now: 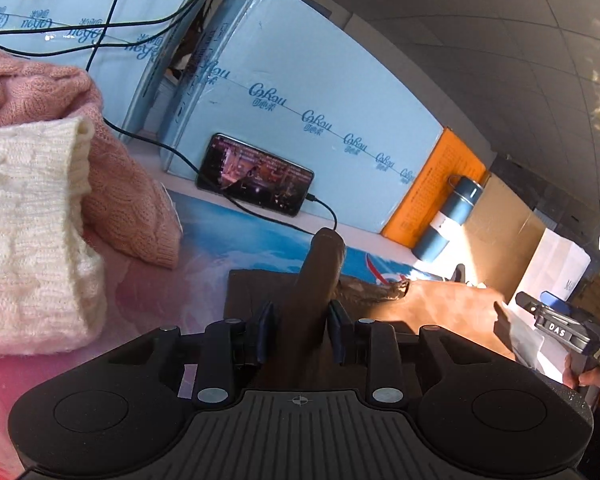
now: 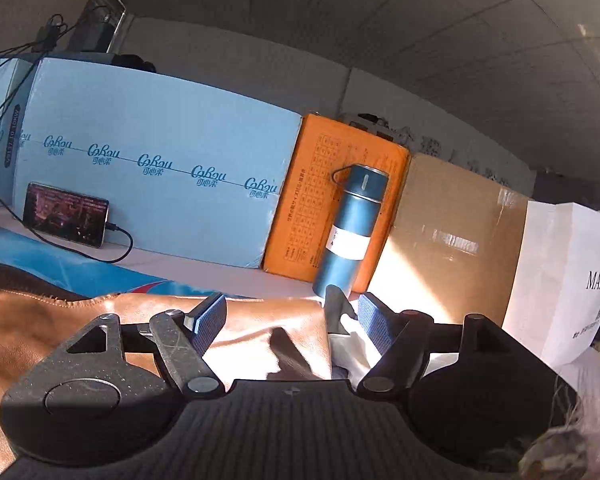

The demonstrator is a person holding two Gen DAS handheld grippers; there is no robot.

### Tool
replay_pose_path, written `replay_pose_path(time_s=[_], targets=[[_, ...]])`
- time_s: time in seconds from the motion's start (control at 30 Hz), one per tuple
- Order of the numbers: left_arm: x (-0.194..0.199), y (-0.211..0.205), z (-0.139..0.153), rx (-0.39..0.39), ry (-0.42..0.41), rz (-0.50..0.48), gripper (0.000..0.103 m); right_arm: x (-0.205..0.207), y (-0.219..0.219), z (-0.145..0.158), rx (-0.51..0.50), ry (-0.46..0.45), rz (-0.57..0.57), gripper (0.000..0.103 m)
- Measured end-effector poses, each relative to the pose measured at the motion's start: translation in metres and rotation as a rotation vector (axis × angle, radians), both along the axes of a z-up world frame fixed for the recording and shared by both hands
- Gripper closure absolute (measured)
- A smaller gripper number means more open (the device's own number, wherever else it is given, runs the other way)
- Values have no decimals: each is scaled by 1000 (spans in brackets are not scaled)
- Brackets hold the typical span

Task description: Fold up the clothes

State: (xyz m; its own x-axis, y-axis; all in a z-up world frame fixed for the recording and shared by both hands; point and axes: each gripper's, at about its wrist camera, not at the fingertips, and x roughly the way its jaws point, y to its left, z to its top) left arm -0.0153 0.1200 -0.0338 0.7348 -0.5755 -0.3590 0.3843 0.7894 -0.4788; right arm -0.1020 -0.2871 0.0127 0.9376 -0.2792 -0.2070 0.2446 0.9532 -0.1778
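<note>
A brown leather-like garment (image 1: 440, 312) lies across the table; it also shows in the right wrist view (image 2: 260, 320). My left gripper (image 1: 300, 312) is shut on a raised fold of the brown garment (image 1: 320, 272) that stands up between its pads. My right gripper (image 2: 290, 312) is open over the garment's right edge, with its pads apart and nothing between them. The right gripper also shows at the right edge of the left wrist view (image 1: 556, 328), held by a hand. A folded cream knit (image 1: 32, 236) lies on a pink knit sweater (image 1: 116, 184) at the left.
Light blue boxes (image 2: 160, 152) stand along the back, with a phone (image 1: 256, 176) leaning on them and a cable. An orange box (image 2: 340, 200), a blue flask (image 2: 352, 224), a cardboard box (image 2: 452, 240) and a white paper bag (image 2: 572, 272) stand to the right.
</note>
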Motion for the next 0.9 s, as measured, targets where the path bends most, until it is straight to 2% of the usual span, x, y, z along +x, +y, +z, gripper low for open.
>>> replay_pose_path(time_s=[0.07, 0.17, 0.23, 0.27, 0.3, 0.33, 0.43, 0.5, 0.57, 0.63, 0.7, 0.8, 0.9], targets=[[1, 2, -2, -12, 11, 3, 66, -5, -8, 1, 125, -2, 12, 26], [2, 3, -2, -17, 18, 4, 65, -13, -21, -4, 394, -5, 66, 18], [3, 2, -2, 8, 33, 39, 54, -14, -28, -13, 569, -2, 93, 15], [4, 1, -2, 23, 43, 61, 41, -13, -30, -19, 640, 0, 109, 12], [4, 1, -3, 41, 55, 88, 34, -11, -33, -26, 710, 2, 126, 11], [6, 1, -4, 59, 71, 110, 33, -9, -34, -31, 755, 10, 129, 10], [5, -5, -2, 132, 68, 131, 31, -4, -36, -44, 794, 47, 92, 10], [2, -12, 1, 198, 50, 148, 25, -6, -35, -49, 798, 24, 110, 7], [-5, -13, 5, 215, 24, 168, 24, -7, -36, -49, 807, 4, 139, 2], [-18, -5, 11, 178, 15, 206, 20, -9, -38, -50, 824, -7, 156, 1], [-34, 4, 17, 118, 24, 236, 8, -9, -40, -50, 835, -13, 163, 1], [-58, 12, 22, 43, 73, 241, 7, -10, -41, -50, 841, -22, 171, 1], [-76, 19, 18, -41, 167, 220, 7, -12, -43, -51, 851, -33, 179, 1]])
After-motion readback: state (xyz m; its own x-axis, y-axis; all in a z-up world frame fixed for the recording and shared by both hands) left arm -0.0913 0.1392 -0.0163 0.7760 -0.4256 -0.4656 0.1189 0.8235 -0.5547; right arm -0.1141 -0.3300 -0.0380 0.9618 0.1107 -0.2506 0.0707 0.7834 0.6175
